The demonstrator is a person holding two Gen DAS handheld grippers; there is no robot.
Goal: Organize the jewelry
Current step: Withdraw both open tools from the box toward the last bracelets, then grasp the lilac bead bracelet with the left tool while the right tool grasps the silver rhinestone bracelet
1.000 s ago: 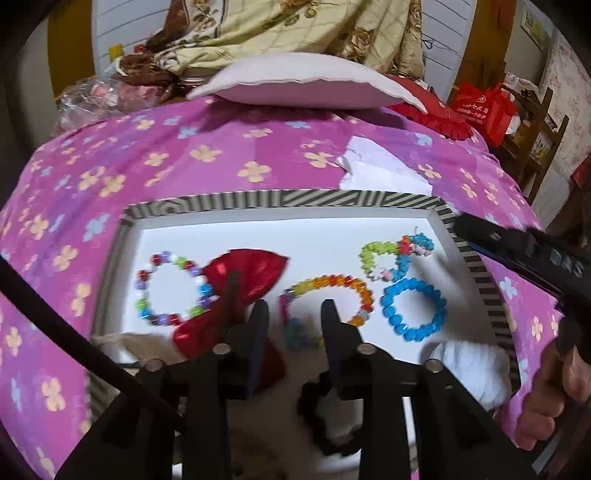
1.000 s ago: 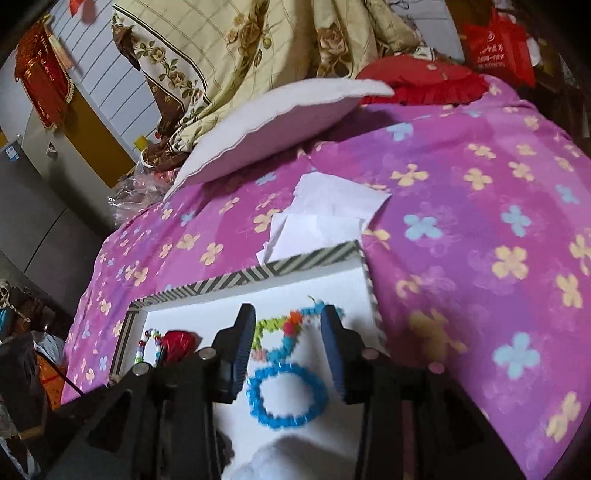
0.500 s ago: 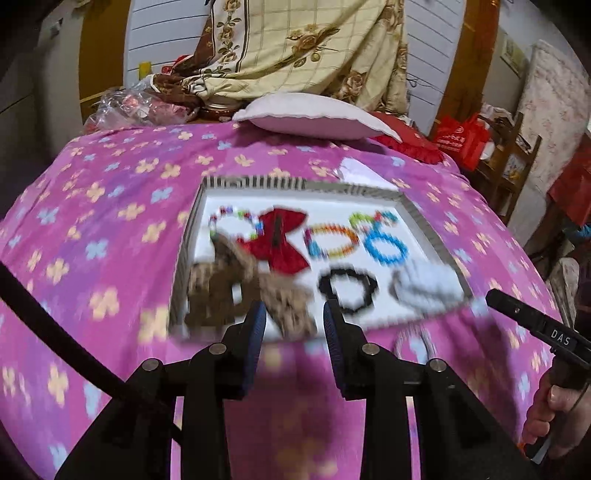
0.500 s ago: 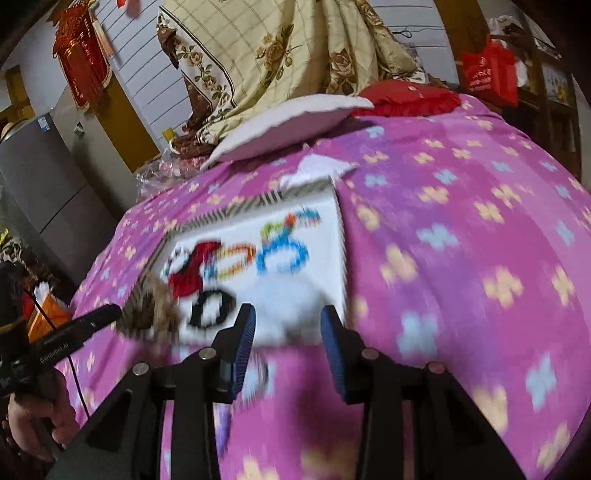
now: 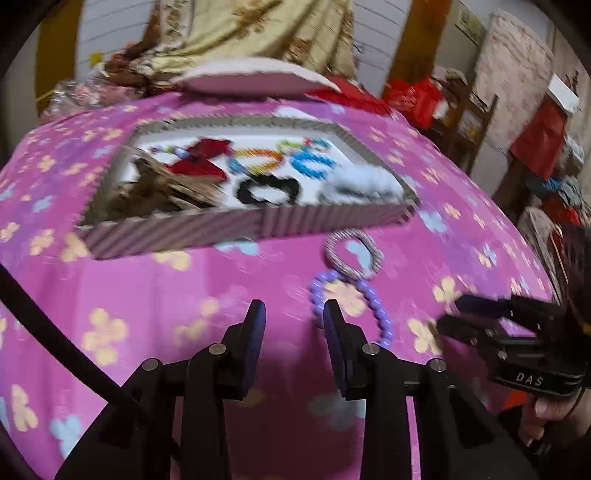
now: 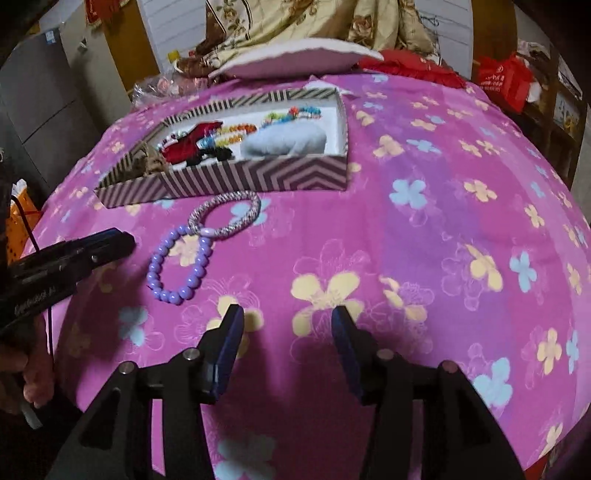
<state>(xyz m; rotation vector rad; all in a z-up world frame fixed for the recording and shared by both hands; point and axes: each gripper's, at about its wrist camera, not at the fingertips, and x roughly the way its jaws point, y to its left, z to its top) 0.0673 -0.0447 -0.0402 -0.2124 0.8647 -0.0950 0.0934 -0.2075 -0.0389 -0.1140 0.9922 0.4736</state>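
A striped box (image 6: 236, 179) (image 5: 236, 225) on the pink flowered bedspread holds several bead bracelets, a red bow, a black ring and a white fluffy piece. In front of it, on the spread, a silver bracelet (image 6: 225, 216) (image 5: 352, 254) overlaps a purple bead bracelet (image 6: 181, 266) (image 5: 351, 310). My left gripper (image 5: 294, 317) hovers just left of the purple beads, open and empty. My right gripper (image 6: 287, 325) is to the right of both bracelets, its jaws opening with nothing between them. Each gripper also shows in the other's view: the right gripper (image 5: 448, 314), the left gripper (image 6: 122, 240).
A white pillow (image 6: 295, 59) and a beige patterned blanket (image 6: 280, 22) lie behind the box. Red bags (image 6: 506, 79) and a wooden shelf (image 5: 461, 122) stand beyond the bed on the right. A black cable (image 5: 55, 332) crosses the left wrist view.
Both grippers have drawn back from over the box to the near part of the bed. The silver and purple bracelets have come into view. The right jaws stand wider than before.
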